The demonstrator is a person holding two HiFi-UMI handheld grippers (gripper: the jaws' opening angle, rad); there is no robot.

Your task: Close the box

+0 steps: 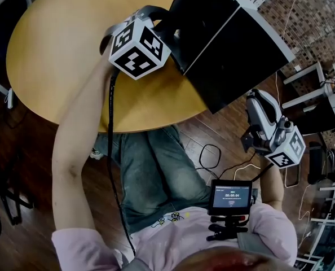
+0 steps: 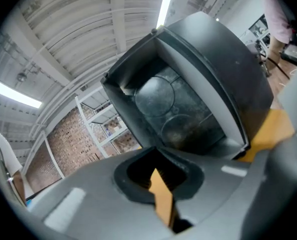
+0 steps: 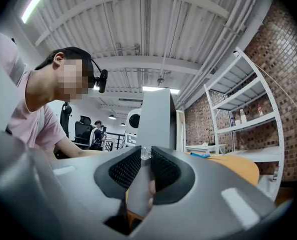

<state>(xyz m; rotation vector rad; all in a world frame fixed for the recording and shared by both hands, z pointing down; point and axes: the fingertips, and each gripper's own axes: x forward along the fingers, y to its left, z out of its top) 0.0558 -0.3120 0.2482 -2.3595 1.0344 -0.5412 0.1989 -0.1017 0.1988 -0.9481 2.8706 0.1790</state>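
Note:
A black box [image 1: 204, 21] stands tilted at the right edge of the round wooden table [image 1: 60, 55], and its big lid [image 1: 243, 58] hangs out past the rim. The left gripper view looks into the open box [image 2: 173, 109], with the lid [image 2: 223, 59] raised to the right. My left gripper [image 1: 163, 22] lies on the table at the box's left side, its jaws [image 2: 161, 184] a narrow gap apart with nothing between them. My right gripper [image 1: 256, 95] is off the table, just below the lid's lower edge. Its pads [image 3: 144, 169] stand slightly apart and empty, with the box's grey wall [image 3: 158, 114] beyond them.
A small screen device [image 1: 231, 196] hangs at the person's chest, and cables run over the floor. White metal frames [image 1: 317, 89] stand at the right. A blue pen [image 3: 201, 155] lies on the table. Shelving [image 3: 248, 114] lines the brick wall.

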